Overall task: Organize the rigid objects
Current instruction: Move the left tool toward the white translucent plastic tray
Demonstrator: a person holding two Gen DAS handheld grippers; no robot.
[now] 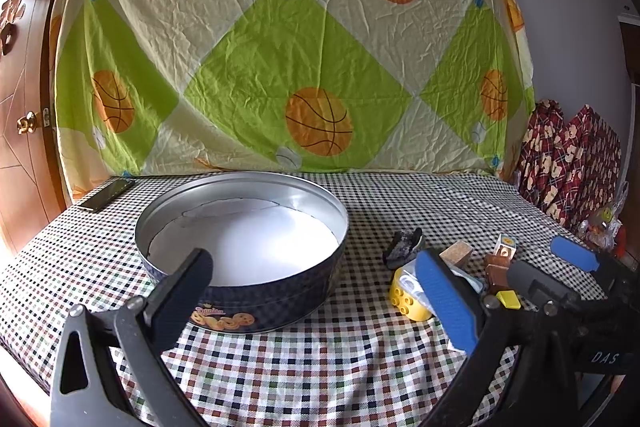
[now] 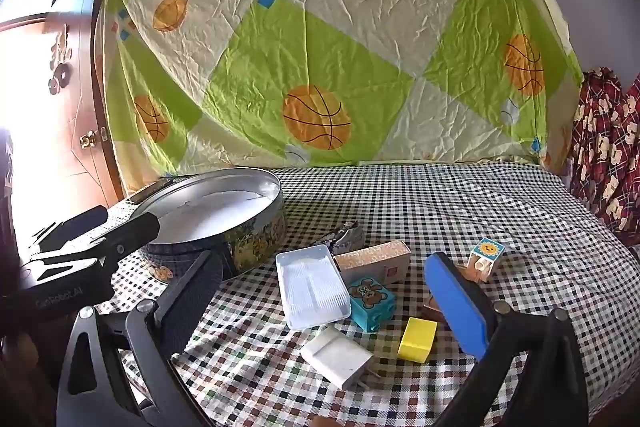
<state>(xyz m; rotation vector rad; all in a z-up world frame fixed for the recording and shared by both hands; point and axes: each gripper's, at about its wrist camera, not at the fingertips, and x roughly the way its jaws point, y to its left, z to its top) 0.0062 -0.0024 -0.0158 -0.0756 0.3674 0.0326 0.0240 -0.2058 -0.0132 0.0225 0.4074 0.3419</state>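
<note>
Two handheld grippers hover over a checkered tablecloth (image 2: 440, 203), both with fingers spread wide and nothing between them. The left gripper (image 1: 320, 291) faces a round metal tin (image 1: 242, 247) whose pale lined floor holds no objects; one dark finger (image 1: 188, 291) overlaps the tin's near rim in the left wrist view. At about 3 o'clock from the tin lies a loose cluster of small rigid items. In the right wrist view, the right gripper (image 2: 328, 307) frames that cluster: a white plastic tray (image 2: 312, 287) at centre, a tan box (image 2: 374, 261) just beyond it at 1 o'clock, a teal bear block (image 2: 372, 303) touching the tray's right edge, a white charger plug (image 2: 338, 357) at 6 o'clock, and a yellow block (image 2: 418, 339) beside the blue-padded finger (image 2: 456, 303). A sun-faced cube (image 2: 486, 255) stands farther right. A basketball-print sheet (image 2: 320, 67) hangs behind.
</note>
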